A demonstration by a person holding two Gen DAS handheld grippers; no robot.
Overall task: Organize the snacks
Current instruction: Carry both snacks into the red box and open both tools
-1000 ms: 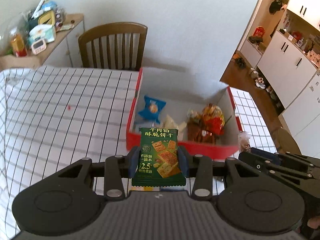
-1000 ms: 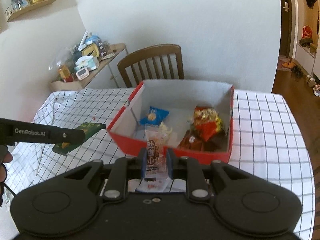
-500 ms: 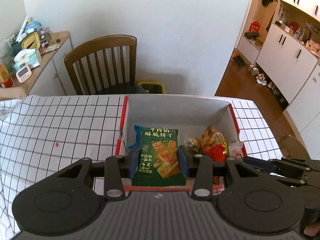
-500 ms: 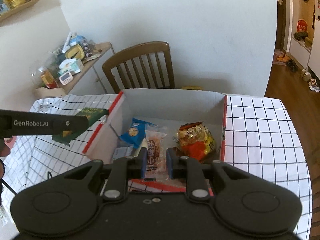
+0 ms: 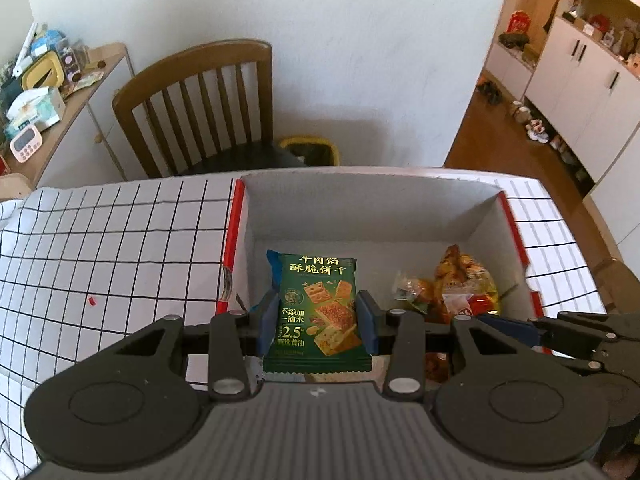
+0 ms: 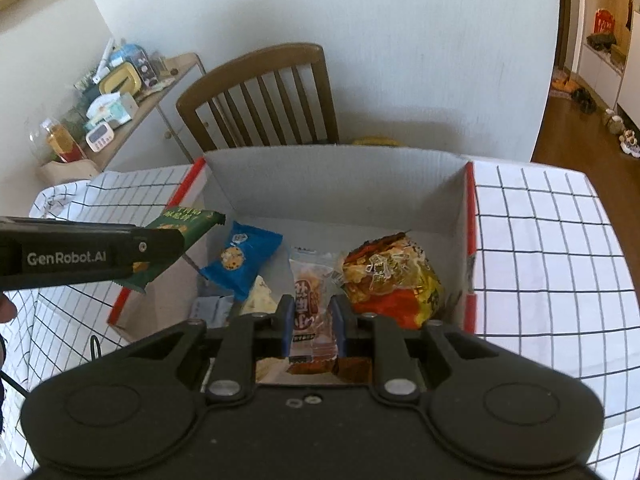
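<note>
- The left gripper (image 5: 318, 322) is clamped on a green cracker pack (image 5: 318, 312), one blue pad (image 5: 267, 320) pressed to each long side; the pack stands face-up between them with its top edge pointing away.
- In the right wrist view the same gripper (image 6: 160, 246) comes in from the left as a black bar, and the cracker pack (image 6: 180, 226) pokes out past its tip, hanging over the box's left wall.
- The right gripper (image 6: 310, 320) is clenched on a clear pastry packet (image 6: 310, 300) with a brown label, the packet squeezed between both pads and held above the box floor.
- In the left wrist view that gripper (image 5: 532, 330) shows at the right edge, low over the box's near right corner.
- Under both grippers sits an open box (image 6: 340, 184), red outside and white inside, on a table (image 5: 120, 240) with a black-grid white cloth.
- Inside the box: a blue cookie pack (image 6: 242, 258) leans on the left side, a yellow-and-red bag (image 6: 394, 280) lies on the right, and a white triangular packet (image 6: 260, 300) and a grey sachet (image 6: 210, 308) lie near the front left.
- Behind the table stands a wooden chair (image 5: 200, 108), with a yellow-rimmed bin (image 5: 310, 150) just beside it on the floor.
- A cluttered side shelf (image 5: 52, 92) runs along the left wall; white cabinets (image 5: 580, 72) stand far right.
</note>
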